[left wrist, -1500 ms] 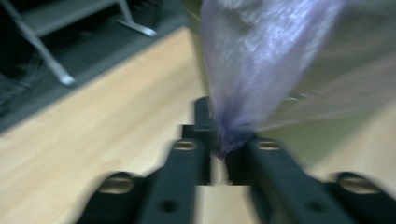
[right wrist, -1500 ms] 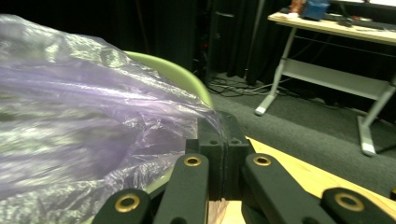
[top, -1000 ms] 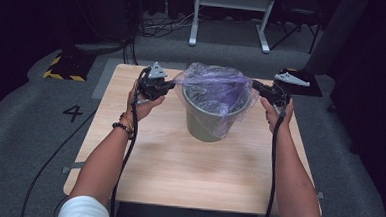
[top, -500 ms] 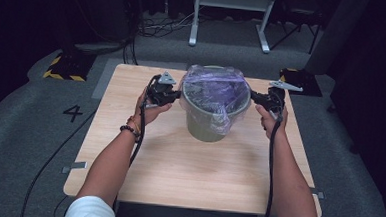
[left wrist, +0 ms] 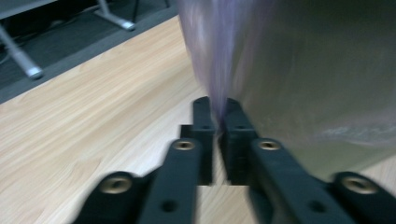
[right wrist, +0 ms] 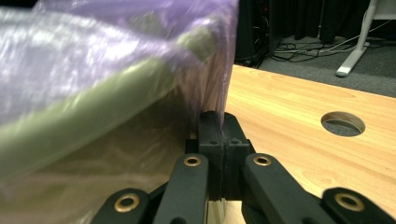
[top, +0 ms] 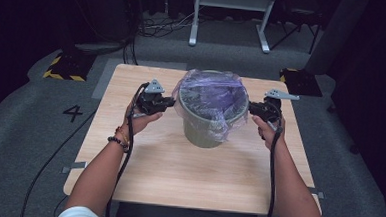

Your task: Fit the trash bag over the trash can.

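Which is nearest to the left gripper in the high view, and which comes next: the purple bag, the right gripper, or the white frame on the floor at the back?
1. purple bag: pinched in the left gripper, over the grey bin.
2. right gripper: across the bin, at its other side.
3. white frame: on the floor beyond the table.

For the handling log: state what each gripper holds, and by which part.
Both hold the purple bin liner: the left gripper pinches its edge at one side of the grey bin, the right gripper at the opposite side.
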